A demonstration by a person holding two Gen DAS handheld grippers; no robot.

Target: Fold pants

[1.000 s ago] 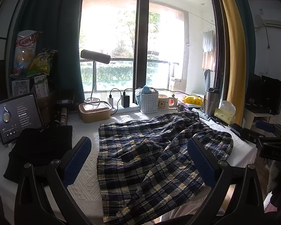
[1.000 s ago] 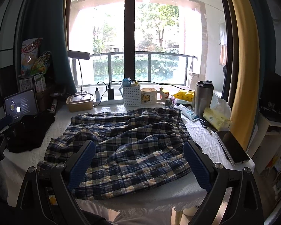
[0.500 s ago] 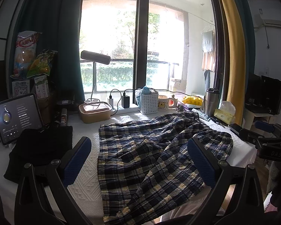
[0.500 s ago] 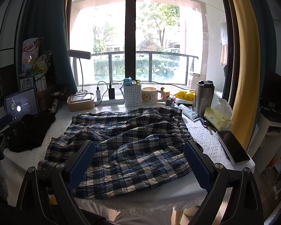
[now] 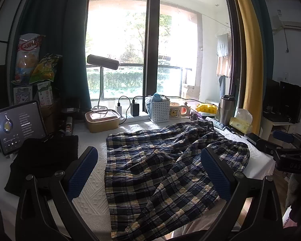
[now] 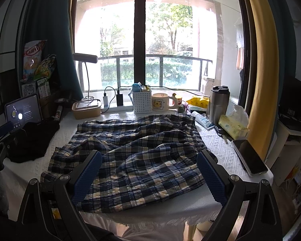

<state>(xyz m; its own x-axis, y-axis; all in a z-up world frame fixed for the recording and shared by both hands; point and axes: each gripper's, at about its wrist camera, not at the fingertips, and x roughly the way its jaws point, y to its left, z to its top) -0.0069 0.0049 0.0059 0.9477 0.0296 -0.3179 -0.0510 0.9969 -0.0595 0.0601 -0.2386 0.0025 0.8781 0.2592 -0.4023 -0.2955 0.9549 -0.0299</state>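
Pants (image 6: 142,160) of blue, white and yellow plaid cotton lay rumpled and unfolded across the white textured cloth (image 6: 216,148) that covered the table, their near edge reaching the table's front edge. The left gripper (image 5: 148,172), with black arms and blue ribbed finger pads (image 5: 82,172), hovered above the near left part of the pants with its fingers spread wide and nothing between them. The right gripper (image 6: 148,176), built the same, hung over the near right part of the pants, its blue pads (image 6: 209,177) likewise wide apart and empty. Neither gripper touched the fabric.

A black folded garment (image 5: 44,158) sat on the cloth just left of the pants, and behind it a tablet (image 5: 20,126) with a lit dark screen stood tilted. At the far edge, near the window, stood a tan lidded box (image 5: 102,120), a white perforated plastic basket (image 6: 142,101), and a cream mug (image 6: 160,102) printed with a bear. A steel insulated tumbler (image 6: 218,104) stood upright to the right of the mug, with a yellow tissue pack (image 6: 232,126) beside it. A dark-screened phone (image 6: 249,156) lay flat near the table's right edge, apart from the pants. A grey desk lamp (image 5: 102,62) rose behind the box.
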